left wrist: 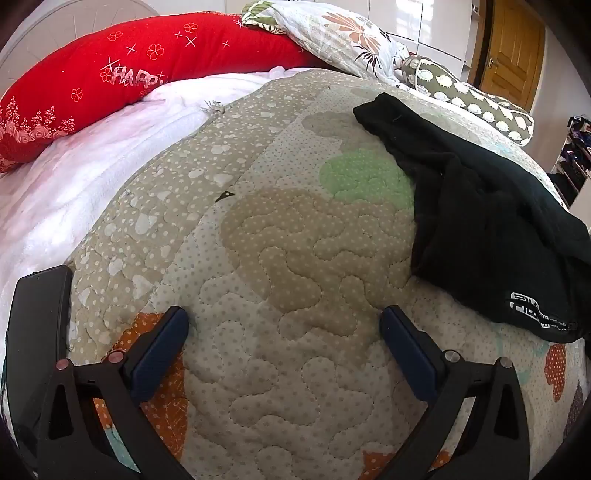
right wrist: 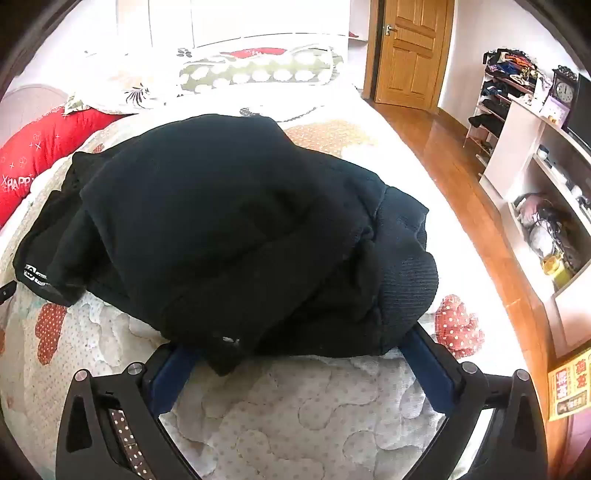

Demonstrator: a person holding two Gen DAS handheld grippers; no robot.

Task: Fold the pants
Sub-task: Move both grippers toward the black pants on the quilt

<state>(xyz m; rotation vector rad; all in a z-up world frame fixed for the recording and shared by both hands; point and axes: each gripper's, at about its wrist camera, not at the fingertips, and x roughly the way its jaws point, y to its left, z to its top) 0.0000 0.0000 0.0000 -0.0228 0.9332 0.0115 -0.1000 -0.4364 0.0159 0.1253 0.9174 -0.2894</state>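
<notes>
Quilted bedspread [left wrist: 295, 258] carries bunched black pants [right wrist: 229, 236] near wooden door [right wrist: 410, 51].

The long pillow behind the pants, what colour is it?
Red pillow with white flower print, best in the left wrist view.

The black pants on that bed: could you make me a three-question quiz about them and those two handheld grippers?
1. True or false: the left gripper is shut on the black pants.
2. Which pillow bears the word "HAPPY"? A) the red pillow B) the sheep-print bolster C) the floral pillow
3. Fill in: the pants lie in a rumpled heap on the ______.

Key:
1. False. It is open over bare quilt, with the pants off to its right.
2. A.
3. Quilt. The right gripper is open at the near edge of the heap.
</notes>
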